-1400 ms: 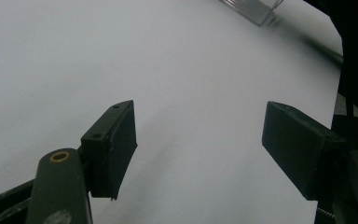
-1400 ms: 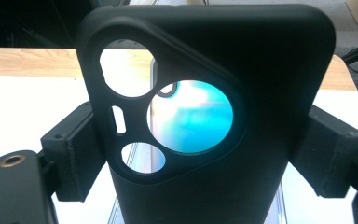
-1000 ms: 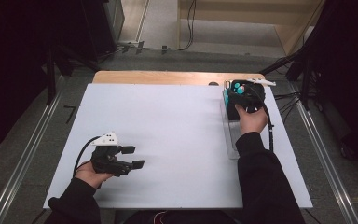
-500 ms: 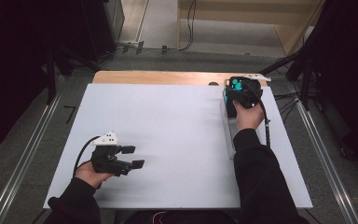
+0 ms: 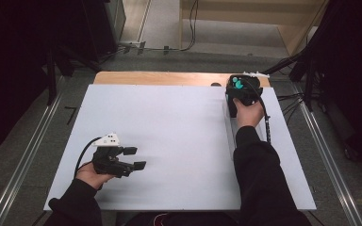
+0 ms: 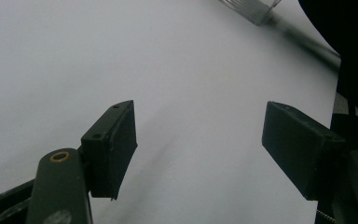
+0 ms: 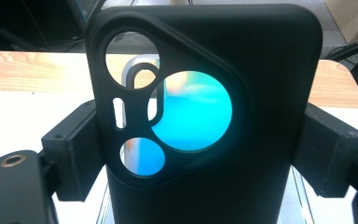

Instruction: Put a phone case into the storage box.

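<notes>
The work surface is a flat white rectangular board (image 5: 169, 132) laid on a light wooden tabletop (image 5: 160, 78) — a strip of that wood remains exposed along the far edge. A clear, ribbed plastic holder (image 5: 230, 129) lies directly on the board near its right side, just beside the person's right sleeve. A small dark round item (image 5: 215, 84) sits at the board's far edge — too small to identify.

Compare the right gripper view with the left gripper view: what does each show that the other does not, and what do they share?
Right gripper view alone: a black phone case with round camera cut-outs, clamped between the right gripper's fingers, and a wooden edge behind. Left gripper view alone: the left gripper's fingers spread apart with nothing between them, and a clear ridged object at the top. Both: the white tabletop.
</notes>
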`<move>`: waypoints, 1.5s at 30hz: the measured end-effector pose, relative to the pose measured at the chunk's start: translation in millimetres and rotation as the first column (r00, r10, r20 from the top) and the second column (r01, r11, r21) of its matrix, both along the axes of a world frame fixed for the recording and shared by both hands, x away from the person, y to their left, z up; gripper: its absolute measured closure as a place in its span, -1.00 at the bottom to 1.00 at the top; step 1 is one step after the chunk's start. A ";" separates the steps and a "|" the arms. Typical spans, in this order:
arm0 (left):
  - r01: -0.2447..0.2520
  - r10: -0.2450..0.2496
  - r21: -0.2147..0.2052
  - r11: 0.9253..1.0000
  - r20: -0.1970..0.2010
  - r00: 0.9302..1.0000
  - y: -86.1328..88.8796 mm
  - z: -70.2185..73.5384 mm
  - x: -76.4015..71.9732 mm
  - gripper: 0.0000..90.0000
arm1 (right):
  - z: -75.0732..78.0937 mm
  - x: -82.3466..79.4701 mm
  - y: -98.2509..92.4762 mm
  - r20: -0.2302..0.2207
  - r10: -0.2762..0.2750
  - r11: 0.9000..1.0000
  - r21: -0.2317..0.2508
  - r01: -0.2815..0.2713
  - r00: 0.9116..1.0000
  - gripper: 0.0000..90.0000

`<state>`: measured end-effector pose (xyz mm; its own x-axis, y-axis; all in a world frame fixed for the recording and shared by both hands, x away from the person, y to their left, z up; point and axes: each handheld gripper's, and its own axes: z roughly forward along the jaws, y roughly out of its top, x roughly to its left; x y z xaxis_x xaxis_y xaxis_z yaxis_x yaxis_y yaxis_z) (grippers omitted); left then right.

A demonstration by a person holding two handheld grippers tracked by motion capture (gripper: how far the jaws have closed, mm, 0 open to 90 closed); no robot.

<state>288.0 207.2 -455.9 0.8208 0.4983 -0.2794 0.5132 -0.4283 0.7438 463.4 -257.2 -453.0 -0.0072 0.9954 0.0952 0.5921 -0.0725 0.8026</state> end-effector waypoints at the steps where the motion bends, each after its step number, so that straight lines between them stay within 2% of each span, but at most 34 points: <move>1: 0.000 0.000 0.000 1.000 0.000 1.000 0.0 -0.1 0.1 -0.41 | -0.4 1.2 0.0 0.000 0.001 1.000 -0.001 -0.001 1.000 -0.74; 14: 0.000 0.000 0.000 1.000 -0.001 1.000 -0.7 -0.6 0.7 -0.41 | -4.2 5.0 -1.1 -0.005 0.011 1.000 0.028 -0.011 1.000 -0.77; 27: 0.008 -0.007 0.002 1.000 -0.001 1.000 -2.4 -0.6 0.7 -0.41 | -9.7 8.8 3.0 -0.012 0.023 1.000 -0.011 -0.023 1.000 -0.79; 38: 0.008 -0.008 0.001 1.000 0.002 1.000 -1.8 -0.2 1.1 -0.41 | -12.1 10.3 1.0 -0.015 0.041 0.999 0.030 -0.041 0.999 -0.96; 45: 0.006 -0.006 0.001 1.000 0.002 1.000 -1.2 -0.2 1.3 -0.41 | -10.5 9.5 -0.4 -0.012 0.049 0.998 0.042 -0.048 0.999 -0.97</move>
<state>289.3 206.0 -456.1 0.8243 0.4938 -0.2770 0.5089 -0.4318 0.7447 472.9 -257.6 -463.5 -0.0536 0.9891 0.1372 0.6063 -0.0769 0.7915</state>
